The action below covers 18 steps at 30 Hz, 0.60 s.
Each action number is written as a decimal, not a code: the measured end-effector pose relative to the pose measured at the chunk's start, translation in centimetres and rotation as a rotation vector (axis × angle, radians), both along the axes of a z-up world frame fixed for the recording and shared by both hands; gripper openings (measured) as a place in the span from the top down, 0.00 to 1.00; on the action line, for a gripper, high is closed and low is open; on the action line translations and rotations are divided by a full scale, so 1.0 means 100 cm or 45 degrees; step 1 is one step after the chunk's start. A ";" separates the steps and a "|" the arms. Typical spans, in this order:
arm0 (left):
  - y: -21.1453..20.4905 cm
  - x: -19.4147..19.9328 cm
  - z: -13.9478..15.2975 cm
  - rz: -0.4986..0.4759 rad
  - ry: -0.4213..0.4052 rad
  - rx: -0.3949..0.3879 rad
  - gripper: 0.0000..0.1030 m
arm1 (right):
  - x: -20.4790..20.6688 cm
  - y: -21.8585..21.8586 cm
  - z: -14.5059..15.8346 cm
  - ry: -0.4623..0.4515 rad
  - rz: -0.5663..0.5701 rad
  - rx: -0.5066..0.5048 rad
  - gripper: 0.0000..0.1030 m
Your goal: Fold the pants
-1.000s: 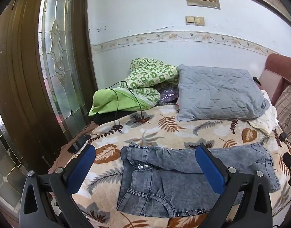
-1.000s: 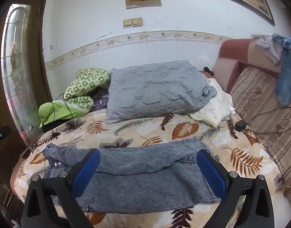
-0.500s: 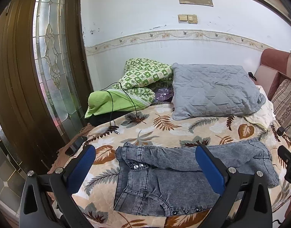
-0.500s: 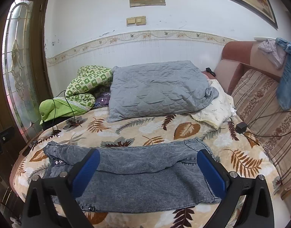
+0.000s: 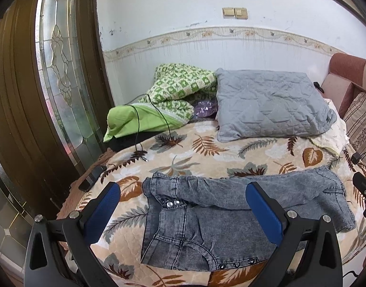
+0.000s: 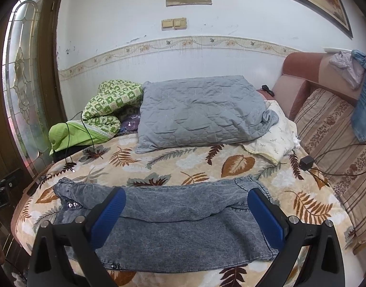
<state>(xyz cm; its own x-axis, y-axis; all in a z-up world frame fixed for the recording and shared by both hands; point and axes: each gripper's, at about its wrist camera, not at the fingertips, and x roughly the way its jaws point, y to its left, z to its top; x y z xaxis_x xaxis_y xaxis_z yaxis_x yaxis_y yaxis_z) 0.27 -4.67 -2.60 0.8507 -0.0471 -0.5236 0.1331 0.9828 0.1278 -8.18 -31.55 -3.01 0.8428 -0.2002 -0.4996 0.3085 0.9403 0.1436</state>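
Each hand-held gripper, left [image 5: 183, 211] and right [image 6: 186, 212], hovered wide open above the grey jeans [image 5: 230, 217] lying half-folded on the bed [image 5: 207, 153]; pinching waistband and hem together would likely fold squarely.

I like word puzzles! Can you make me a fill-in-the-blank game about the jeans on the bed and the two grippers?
1. The grey pants lie on a bedspread printed with ____.
2. Both the left gripper and the right gripper are ____, holding nothing.
3. The big pillow behind the pants is coloured ____.
4. A thin black ____ runs across the green blanket.

Missing words: leaves; open; grey; cable
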 end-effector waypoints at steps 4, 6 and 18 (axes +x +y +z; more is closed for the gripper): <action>0.007 0.021 -0.020 0.021 0.110 0.013 0.00 | 0.007 -0.006 -0.011 0.036 -0.005 -0.005 0.00; 0.015 0.032 -0.032 0.047 0.170 0.021 0.00 | 0.010 -0.017 -0.022 0.069 -0.023 -0.017 0.00; 0.070 0.132 -0.085 0.202 0.369 0.071 0.00 | 0.035 -0.140 -0.104 0.339 -0.183 0.034 0.00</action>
